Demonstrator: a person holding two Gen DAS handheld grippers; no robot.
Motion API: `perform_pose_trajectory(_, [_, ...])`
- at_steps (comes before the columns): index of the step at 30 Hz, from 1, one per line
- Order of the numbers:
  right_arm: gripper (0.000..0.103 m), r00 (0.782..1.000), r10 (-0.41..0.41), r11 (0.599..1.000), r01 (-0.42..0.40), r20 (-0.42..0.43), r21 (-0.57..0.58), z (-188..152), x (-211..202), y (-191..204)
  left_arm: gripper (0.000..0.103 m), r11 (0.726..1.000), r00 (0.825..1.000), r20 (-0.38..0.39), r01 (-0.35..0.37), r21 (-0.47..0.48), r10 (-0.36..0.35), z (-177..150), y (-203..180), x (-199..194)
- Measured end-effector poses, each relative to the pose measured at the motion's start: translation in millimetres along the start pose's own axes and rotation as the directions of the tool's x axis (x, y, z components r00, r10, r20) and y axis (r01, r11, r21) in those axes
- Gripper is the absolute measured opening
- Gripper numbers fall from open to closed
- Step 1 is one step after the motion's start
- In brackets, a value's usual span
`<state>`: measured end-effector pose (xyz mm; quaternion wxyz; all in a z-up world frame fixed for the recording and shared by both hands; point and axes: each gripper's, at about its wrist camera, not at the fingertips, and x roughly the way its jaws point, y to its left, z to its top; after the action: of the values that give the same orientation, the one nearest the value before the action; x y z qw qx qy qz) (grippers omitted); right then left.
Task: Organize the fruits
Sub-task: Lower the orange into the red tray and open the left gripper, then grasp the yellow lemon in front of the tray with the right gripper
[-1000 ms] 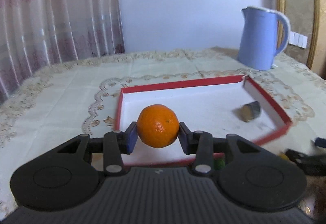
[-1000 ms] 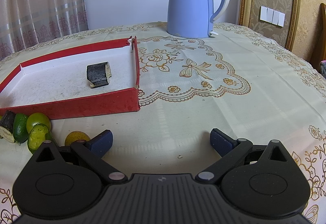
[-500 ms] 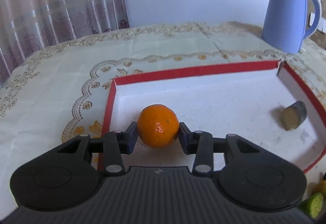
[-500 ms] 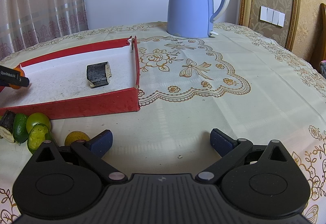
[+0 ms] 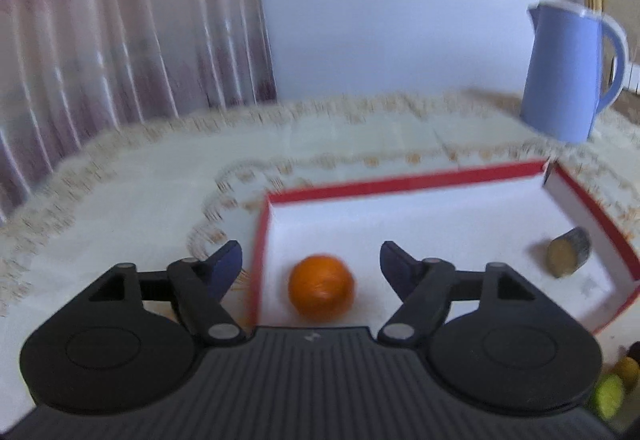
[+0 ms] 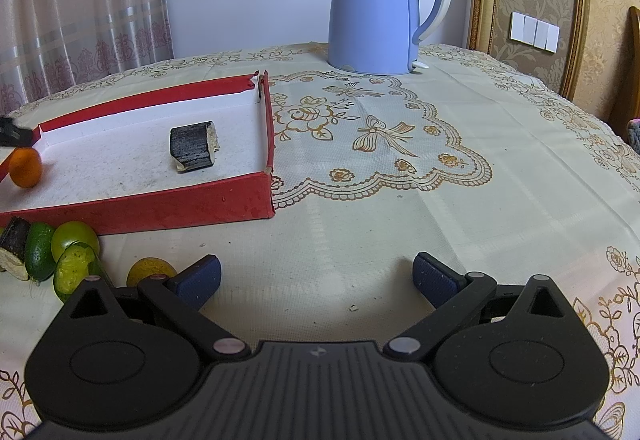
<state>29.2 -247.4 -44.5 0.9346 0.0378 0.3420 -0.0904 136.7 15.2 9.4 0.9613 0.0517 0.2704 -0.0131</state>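
Tablecloth (image 6: 360, 224) bears kettle (image 6: 376, 3), tray (image 6: 160, 205); left gripper (image 5: 310, 260) jaws opening around orange (image 5: 321, 288), right gripper (image 6: 316, 276) open.

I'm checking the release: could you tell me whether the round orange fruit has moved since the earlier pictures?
Yes: the round orange fruit has dropped from the opening left gripper onto the red-walled tray's floor.

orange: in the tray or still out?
In. The orange lies on the white floor of the red tray, near a corner. The left gripper jaws are opening, pads clear of it on both sides.
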Motion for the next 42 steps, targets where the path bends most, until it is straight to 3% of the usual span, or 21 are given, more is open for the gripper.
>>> perform_pose_trajectory(7, [0.103, 1.0, 0.0, 1.0, 0.0, 0.0, 0.0, 0, 0, 0, 0.087, 0.997, 0.992, 0.116, 0.053, 0.048, -0.058, -38, 0, -80])
perform_pose_trajectory(13, [0.103, 1.0, 0.0, 1.0, 0.0, 0.0, 0.0, 0, 0, 0, 0.088, 0.989, 0.987, 0.057, 0.145, 0.038, -0.147, -87, -3, -116])
perform_pose_trajectory(20, [0.103, 1.0, 0.004, 1.0, -0.004, 0.0, 0.0, -1, 1, 0, 0.088, 0.99, 0.99, -0.006, 0.139, 0.034, -0.139, -120, 2, -120])
perform_pose_trajectory(30, [0.103, 0.997, 0.062, 0.998, -0.063, 0.04, 0.024, -4, -10, -6, 0.094, 0.989, 0.988, -0.052, 0.148, -0.011, -0.148, -129, 13, -104])
perform_pose_trajectory(39, [0.103, 0.979, 0.177, 0.981, -0.167, 0.106, -0.1, -19, -41, 14, 0.1, 0.988, 0.986, -0.057, 0.157, -0.017, -0.157, -129, 17, -98])
perform_pose_trajectory(42, [0.102, 0.977, 0.172, 0.975, -0.15, 0.128, -0.163, -20, -49, 27, 0.103, 0.99, 0.988, -0.061, 0.143, -0.012, -0.143, -129, 15, -96])
